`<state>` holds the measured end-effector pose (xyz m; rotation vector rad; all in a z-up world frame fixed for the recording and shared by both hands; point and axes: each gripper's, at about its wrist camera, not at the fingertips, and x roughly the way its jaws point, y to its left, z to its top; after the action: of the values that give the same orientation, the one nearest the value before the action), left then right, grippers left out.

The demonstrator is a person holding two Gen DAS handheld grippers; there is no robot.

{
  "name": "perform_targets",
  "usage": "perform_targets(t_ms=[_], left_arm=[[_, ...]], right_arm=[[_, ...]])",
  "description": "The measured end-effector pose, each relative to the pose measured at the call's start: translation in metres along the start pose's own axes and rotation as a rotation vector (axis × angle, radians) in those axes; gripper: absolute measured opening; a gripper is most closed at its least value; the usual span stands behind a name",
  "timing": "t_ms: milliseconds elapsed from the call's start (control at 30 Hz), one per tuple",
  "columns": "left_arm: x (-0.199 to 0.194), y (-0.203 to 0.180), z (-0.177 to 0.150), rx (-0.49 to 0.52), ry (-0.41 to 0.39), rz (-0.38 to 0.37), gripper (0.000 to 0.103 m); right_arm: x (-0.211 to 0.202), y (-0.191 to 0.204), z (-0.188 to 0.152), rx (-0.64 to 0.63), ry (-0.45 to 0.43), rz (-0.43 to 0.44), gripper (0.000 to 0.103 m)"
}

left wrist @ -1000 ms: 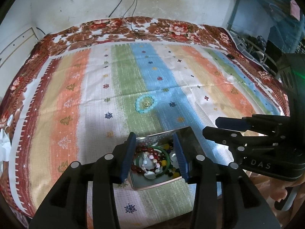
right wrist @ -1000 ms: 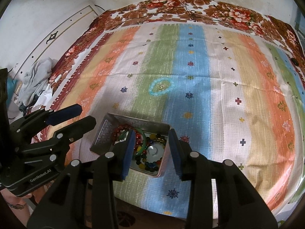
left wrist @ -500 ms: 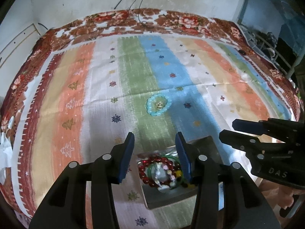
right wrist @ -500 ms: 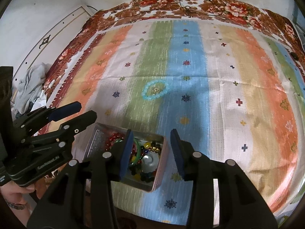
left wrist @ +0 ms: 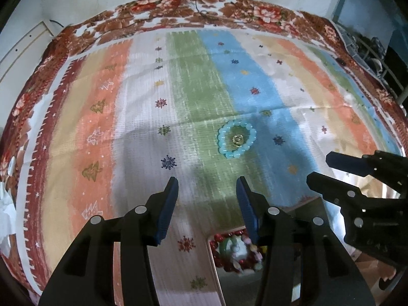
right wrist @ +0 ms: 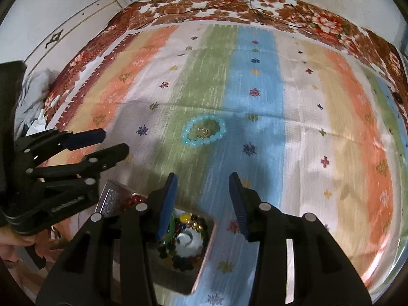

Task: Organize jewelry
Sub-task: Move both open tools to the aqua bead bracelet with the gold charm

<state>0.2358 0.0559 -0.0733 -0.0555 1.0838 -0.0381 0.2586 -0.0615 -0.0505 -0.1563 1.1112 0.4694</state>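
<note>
A light-blue bead bracelet (left wrist: 236, 140) lies on the striped cloth with a small gold piece (left wrist: 238, 139) inside its ring; both show in the right wrist view too (right wrist: 205, 130). A metal tin (right wrist: 204, 252) near the table's front edge holds several bead bracelets (left wrist: 236, 251), red, green and white. My left gripper (left wrist: 207, 191) is open and empty above the cloth, short of the bracelet. My right gripper (right wrist: 202, 186) is open and empty, over the tin's far side.
The striped cloth (left wrist: 102, 127) with a floral border covers the whole table. Cables (left wrist: 201, 10) lie at the far edge by the wall. Crumpled cloth and paper (right wrist: 35, 102) sit off the left side. Dark shelving (left wrist: 377, 48) stands at the right.
Both grippers have moved forward past the tin toward the blue bracelet. The tin now sits lower and nearer in both views. Both stay open.
</note>
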Motion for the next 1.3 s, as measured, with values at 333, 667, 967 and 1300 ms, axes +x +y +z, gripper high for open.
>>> perform_targets(t_ms=[333, 667, 967, 1300], left_arm=[[0.033, 0.007, 0.019, 0.000, 0.046, 0.020, 0.047], [0.055, 0.019, 0.029, -0.032, 0.067, 0.018, 0.047], [0.053, 0.039, 0.032, -0.080, 0.066, -0.003, 0.048], [0.058, 0.040, 0.030, -0.072, 0.078, 0.006, 0.049]], right_arm=[[0.043, -0.002, 0.022, -0.026, 0.038, -0.038, 0.044], [0.079, -0.003, 0.049, -0.046, 0.083, -0.019, 0.044], [0.108, -0.001, 0.062, -0.058, 0.121, 0.002, 0.044], [0.126, 0.002, 0.070, -0.086, 0.173, -0.004, 0.031]])
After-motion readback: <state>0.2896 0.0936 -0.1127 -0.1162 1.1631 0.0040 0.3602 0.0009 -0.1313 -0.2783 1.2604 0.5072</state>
